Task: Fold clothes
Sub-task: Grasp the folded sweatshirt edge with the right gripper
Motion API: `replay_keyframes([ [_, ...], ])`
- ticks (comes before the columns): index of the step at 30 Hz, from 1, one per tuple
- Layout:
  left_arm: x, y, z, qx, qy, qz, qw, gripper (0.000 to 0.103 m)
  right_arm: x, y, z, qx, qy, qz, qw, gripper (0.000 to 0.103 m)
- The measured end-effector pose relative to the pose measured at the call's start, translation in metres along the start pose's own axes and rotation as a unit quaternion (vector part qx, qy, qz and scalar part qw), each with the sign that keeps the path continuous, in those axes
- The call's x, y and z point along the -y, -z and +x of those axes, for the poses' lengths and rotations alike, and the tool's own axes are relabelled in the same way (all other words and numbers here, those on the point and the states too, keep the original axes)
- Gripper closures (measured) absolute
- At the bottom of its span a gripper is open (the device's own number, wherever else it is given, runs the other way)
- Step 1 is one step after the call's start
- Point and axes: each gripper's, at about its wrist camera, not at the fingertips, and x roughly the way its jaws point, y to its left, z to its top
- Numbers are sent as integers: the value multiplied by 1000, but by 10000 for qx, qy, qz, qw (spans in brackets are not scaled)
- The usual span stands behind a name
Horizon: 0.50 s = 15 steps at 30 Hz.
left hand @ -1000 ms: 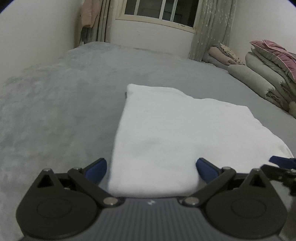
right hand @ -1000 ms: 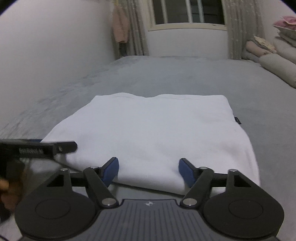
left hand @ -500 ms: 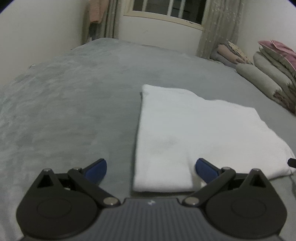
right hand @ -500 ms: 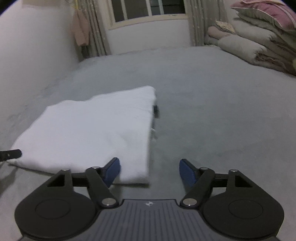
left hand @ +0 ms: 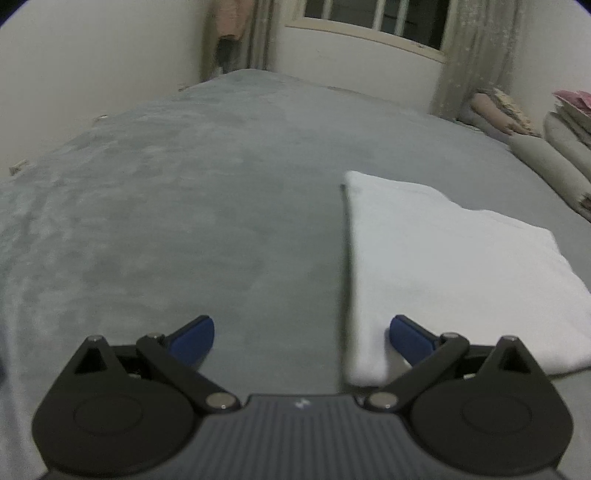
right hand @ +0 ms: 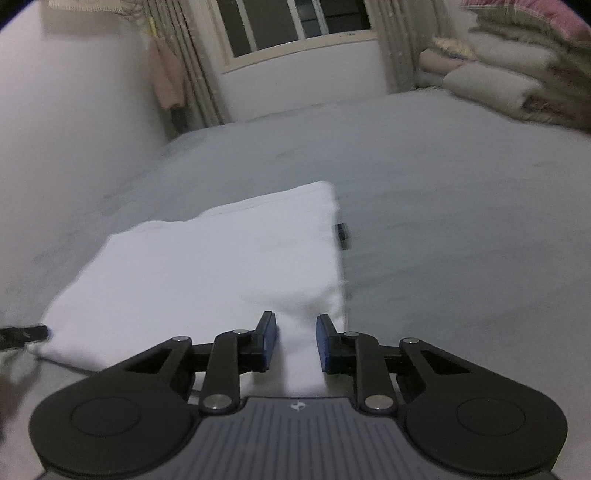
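Note:
A folded white garment (left hand: pixel 443 258) lies flat on the grey bed cover (left hand: pixel 184 221). My left gripper (left hand: pixel 301 332) is open wide over its near left corner, with the garment's left edge just inside the right fingertip (left hand: pixel 406 328). In the right wrist view the same garment (right hand: pixel 221 266) fills the lower left, a small black tag (right hand: pixel 343 236) showing at its right edge. My right gripper (right hand: pixel 295 332) is closing, and its blue pads hold a raised strip of the garment's near right corner. The left gripper's fingertip (right hand: pixel 22 334) shows at the far left edge.
Folded quilts and pillows (right hand: pixel 498 81) are stacked along the bed's right side, also in the left wrist view (left hand: pixel 554 147). A window with curtains (right hand: pixel 295 22) stands at the head, and a pink garment (right hand: pixel 168 77) hangs beside it. Bare grey cover (right hand: pixel 461 240) spreads right of the garment.
The right gripper's jaws have narrowed from wide apart to pinching the garment's near right corner. The left gripper has swung left, so the garment now sits at the right of its view.

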Motion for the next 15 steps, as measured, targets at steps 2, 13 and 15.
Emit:
replay_keyframes([
  [2, -6, -2, -1, -56, -15, -69, 10000, 1, -5, 5, 0, -86, 389, -371, 9985, 78],
  [13, -5, -11, -22, 166, -362, 36, 9992, 1, -4, -5, -12, -382, 449, 420, 9974, 63],
  [15, -1, -10, -25, 227, -275, 97, 9993, 1, -2, -6, -13, -498, 92, 885, 9948, 56],
])
